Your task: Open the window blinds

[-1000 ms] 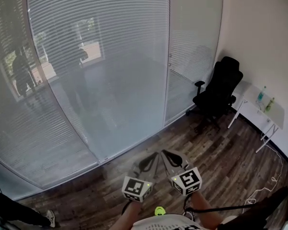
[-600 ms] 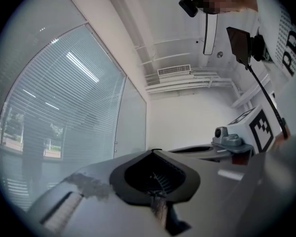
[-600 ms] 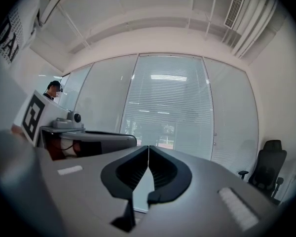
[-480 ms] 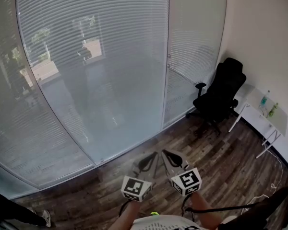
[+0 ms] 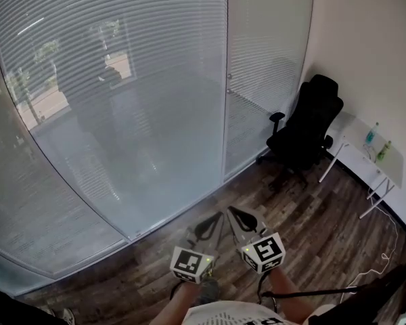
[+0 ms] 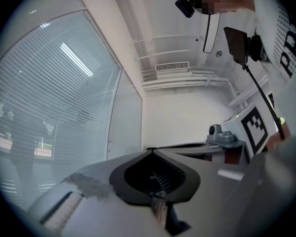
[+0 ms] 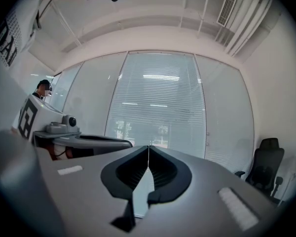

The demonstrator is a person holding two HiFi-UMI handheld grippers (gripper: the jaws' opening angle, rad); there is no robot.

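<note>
Closed white slatted blinds [image 5: 122, 80] hang behind a tall glass wall that fills the left and middle of the head view; they also show in the right gripper view [image 7: 158, 98] and the left gripper view [image 6: 44, 107]. Both grippers are held side by side, pointing level at the glass from some way off. My left gripper [image 5: 215, 221] is shut with nothing between its jaws, its tips meeting in its own view [image 6: 150, 151]. My right gripper [image 5: 233, 212] is shut and empty too, seen in its own view [image 7: 148, 147].
A black office chair [image 5: 304, 131] stands at the right by the glass. A small white table [image 5: 375, 158] with two bottles is against the right wall. A white cable [image 5: 386, 249] lies on the dark wood floor [image 5: 311, 222].
The glass wall and blinds have come closer and shifted left in the head view. Both grippers keep their place side by side, still shut.
</note>
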